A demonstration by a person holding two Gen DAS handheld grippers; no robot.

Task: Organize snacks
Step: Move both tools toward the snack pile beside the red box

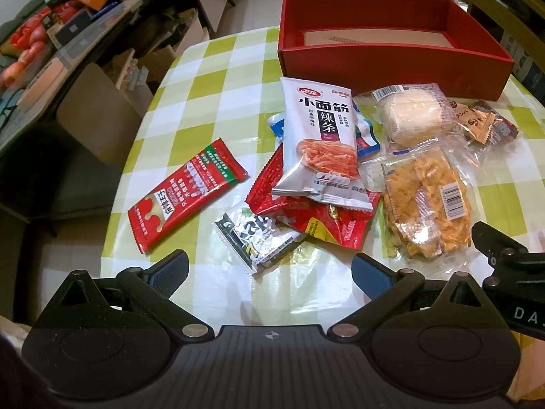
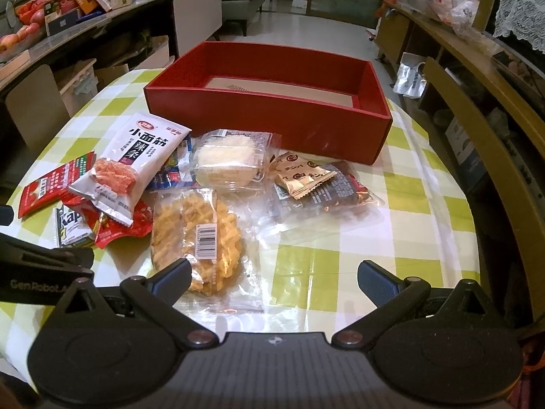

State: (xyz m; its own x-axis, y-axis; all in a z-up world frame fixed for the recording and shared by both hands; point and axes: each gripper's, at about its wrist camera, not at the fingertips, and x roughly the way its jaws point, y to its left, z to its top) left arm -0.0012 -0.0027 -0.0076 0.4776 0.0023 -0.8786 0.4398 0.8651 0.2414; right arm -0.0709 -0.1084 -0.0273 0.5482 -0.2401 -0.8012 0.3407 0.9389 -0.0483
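Note:
An open red box [image 1: 388, 63] [image 2: 272, 124] stands at the table's far side, holding only a card liner. Snack packets lie in front of it: a white spicy-strip bag [image 1: 320, 143] [image 2: 131, 162], a red flat packet [image 1: 185, 194], a red crinkled bag [image 1: 313, 218], a grey seaweed packet [image 1: 259, 238], a clear pack of yellow lattice crisps [image 1: 425, 201] [image 2: 201, 235], a clear cake pack [image 1: 412, 116] [image 2: 228, 162] and small brown packets [image 1: 483, 122] [image 2: 306, 177]. My left gripper [image 1: 269, 272] is open, just short of the seaweed packet. My right gripper [image 2: 272, 281] is open, its left finger over the crisps.
The table has a green-and-white checked cloth [image 1: 211, 78] [image 2: 408, 238]. Cluttered counters with boxes and fruit [image 1: 51, 24] run along the left, a wooden shelf [image 2: 477, 109] along the right. The right gripper's body [image 1: 511, 272] shows beside the left one.

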